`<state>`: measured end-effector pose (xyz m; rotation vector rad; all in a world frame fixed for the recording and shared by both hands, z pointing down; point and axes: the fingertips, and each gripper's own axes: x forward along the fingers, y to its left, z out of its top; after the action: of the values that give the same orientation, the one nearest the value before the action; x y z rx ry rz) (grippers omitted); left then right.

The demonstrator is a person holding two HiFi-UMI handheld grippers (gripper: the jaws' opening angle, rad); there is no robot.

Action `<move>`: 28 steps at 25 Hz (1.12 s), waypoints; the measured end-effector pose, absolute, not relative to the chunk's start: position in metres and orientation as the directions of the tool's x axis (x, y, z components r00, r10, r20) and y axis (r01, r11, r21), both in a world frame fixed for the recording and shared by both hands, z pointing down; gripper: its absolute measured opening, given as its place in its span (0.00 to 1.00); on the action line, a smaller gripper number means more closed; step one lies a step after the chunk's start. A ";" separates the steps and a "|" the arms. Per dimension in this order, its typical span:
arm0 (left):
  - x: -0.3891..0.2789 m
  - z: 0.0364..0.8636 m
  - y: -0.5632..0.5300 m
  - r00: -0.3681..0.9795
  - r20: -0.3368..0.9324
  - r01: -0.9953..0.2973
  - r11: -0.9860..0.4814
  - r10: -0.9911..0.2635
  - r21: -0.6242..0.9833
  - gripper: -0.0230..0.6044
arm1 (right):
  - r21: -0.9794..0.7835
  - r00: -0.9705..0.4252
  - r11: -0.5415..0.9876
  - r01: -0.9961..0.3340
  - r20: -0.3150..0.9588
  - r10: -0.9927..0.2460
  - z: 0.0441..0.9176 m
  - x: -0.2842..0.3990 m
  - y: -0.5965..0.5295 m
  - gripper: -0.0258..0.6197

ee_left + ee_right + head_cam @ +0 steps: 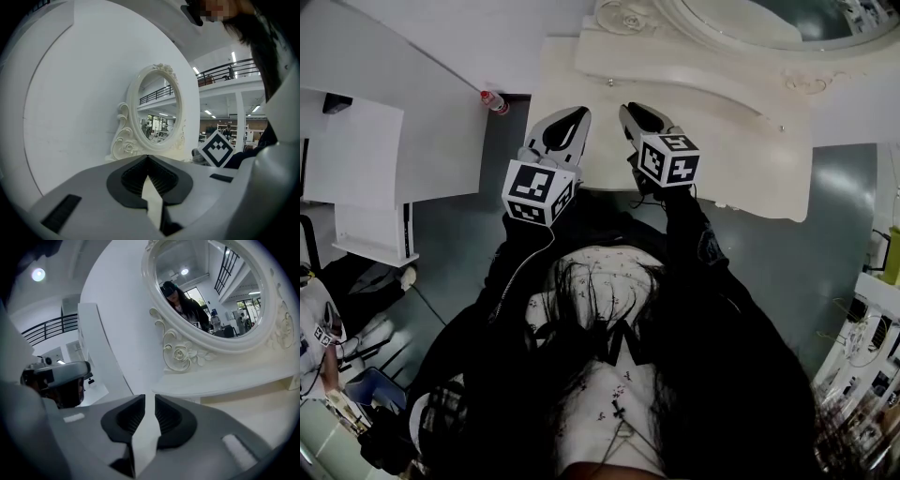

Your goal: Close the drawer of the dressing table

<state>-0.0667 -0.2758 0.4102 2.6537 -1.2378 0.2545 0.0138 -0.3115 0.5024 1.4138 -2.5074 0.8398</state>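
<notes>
The cream dressing table (731,141) with its carved oval mirror (750,19) stands ahead of me, seen from above. Its drawer front is hidden under the tabletop, so no drawer shows in any view. My left gripper (577,112) hangs over the table's front left corner, its tips touching and nothing between them. My right gripper (628,108) is beside it over the front edge, closed down to a thin slit and holding nothing. The left gripper (147,157) faces the mirror (157,115) from the side. The right gripper (144,397) points at the mirror (211,287) and the tabletop (262,413).
A small bottle with a red cap (494,101) lies on the grey floor left of the table. White partition panels (394,122) stand further left. White shelving (872,328) is at the right edge. Another person (319,328) is at the lower left.
</notes>
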 end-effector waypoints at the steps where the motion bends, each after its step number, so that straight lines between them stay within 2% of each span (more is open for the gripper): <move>1: -0.062 0.410 -0.272 0.635 0.241 -0.769 -0.629 -0.734 0.111 0.04 | -0.394 -0.554 0.413 -0.821 0.372 -0.745 0.497 0.016 -0.304 0.15; 17: 0.008 0.419 -0.182 0.580 0.262 -0.814 -0.565 -0.771 0.137 0.04 | -0.397 -0.657 0.534 -0.747 0.318 -0.683 0.469 0.062 -0.200 0.15; 28: 0.024 0.418 -0.130 0.540 0.282 -0.838 -0.537 -0.793 0.097 0.04 | -0.427 -0.711 0.582 -0.692 0.264 -0.651 0.461 0.067 -0.153 0.15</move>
<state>0.0239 -0.1304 0.4177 2.5569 -1.3758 0.3008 0.0672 -0.1533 0.4611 1.1584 -2.7234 0.7874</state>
